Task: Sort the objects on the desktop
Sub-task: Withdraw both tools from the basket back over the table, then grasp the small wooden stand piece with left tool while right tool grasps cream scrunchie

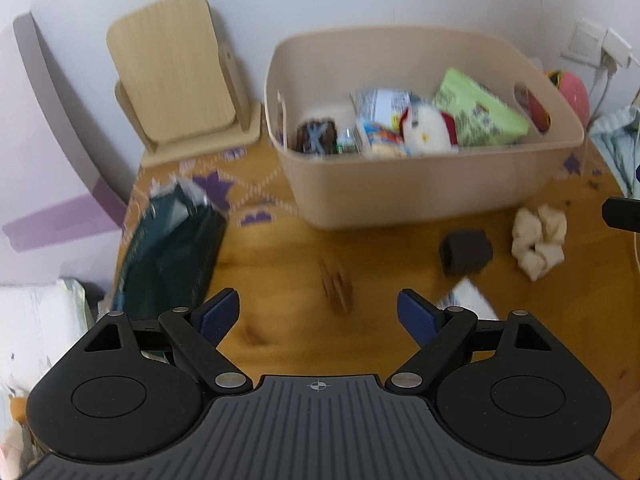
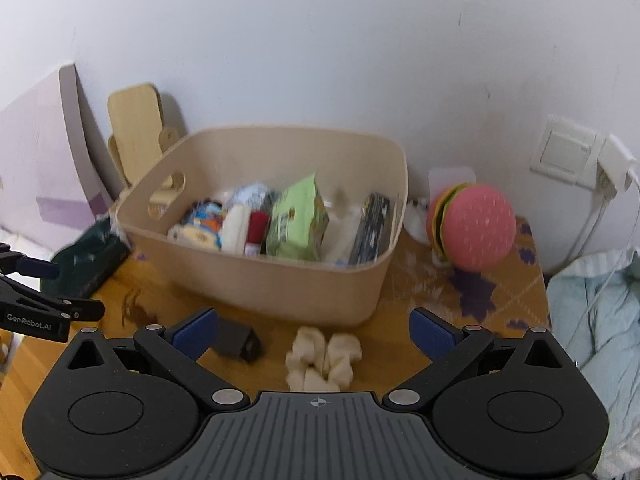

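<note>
A beige bin (image 1: 420, 188) (image 2: 280, 284) stands at the back of the wooden desk, holding a green packet (image 1: 476, 110) (image 2: 298, 216), a white plush and several snack packs. In front of it lie a cream scrunchie (image 1: 540, 240) (image 2: 322, 360), a small dark box (image 1: 466, 252) (image 2: 238, 344) and a brown hair clip (image 1: 336, 284). My left gripper (image 1: 318, 316) hovers open above the bare desk near the clip. Nothing sits between the spread fingers of my right gripper (image 2: 314, 334), which hangs open over the scrunchie. The left gripper also shows at the left edge (image 2: 36, 300).
A dark green pouch (image 1: 172, 256) (image 2: 88, 260) lies left of the bin. A wooden stand (image 1: 176, 80) leans on the wall behind. A burger-shaped plush (image 2: 472, 226) sits right of the bin, below a wall socket (image 2: 572, 156). A white card (image 1: 468, 300) lies near the dark box. Light blue cloth (image 2: 592, 320) at right.
</note>
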Demonstrator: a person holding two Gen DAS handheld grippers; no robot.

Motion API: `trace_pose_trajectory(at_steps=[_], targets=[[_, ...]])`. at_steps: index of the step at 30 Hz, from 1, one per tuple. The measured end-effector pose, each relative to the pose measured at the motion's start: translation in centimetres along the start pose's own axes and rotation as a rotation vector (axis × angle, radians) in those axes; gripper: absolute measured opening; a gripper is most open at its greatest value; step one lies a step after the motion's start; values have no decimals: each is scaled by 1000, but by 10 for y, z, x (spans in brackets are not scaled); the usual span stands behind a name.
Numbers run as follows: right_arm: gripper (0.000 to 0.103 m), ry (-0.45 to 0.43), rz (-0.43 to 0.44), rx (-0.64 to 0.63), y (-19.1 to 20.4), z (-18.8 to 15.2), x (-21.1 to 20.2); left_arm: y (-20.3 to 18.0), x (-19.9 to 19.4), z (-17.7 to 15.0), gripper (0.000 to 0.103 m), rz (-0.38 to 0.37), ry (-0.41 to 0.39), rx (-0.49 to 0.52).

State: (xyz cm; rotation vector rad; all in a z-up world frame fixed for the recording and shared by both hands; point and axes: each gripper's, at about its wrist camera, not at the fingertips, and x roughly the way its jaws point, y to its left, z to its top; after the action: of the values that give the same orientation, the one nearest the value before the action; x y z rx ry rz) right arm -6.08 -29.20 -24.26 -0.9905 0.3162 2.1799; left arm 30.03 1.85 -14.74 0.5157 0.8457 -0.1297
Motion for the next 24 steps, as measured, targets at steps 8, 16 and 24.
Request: trace_pose_trajectory(at_steps=[8,16,24], targets=[[103,87,-6,5,0,-30,13,-4,18,-25,88,-17,58,-27],[103,147,-14,2,2,-43,31,3,32,-31,88,-58,61,-103],[103,193,-29,-25,6,-49,56,0,51,-21,87,-77,126,-185]])
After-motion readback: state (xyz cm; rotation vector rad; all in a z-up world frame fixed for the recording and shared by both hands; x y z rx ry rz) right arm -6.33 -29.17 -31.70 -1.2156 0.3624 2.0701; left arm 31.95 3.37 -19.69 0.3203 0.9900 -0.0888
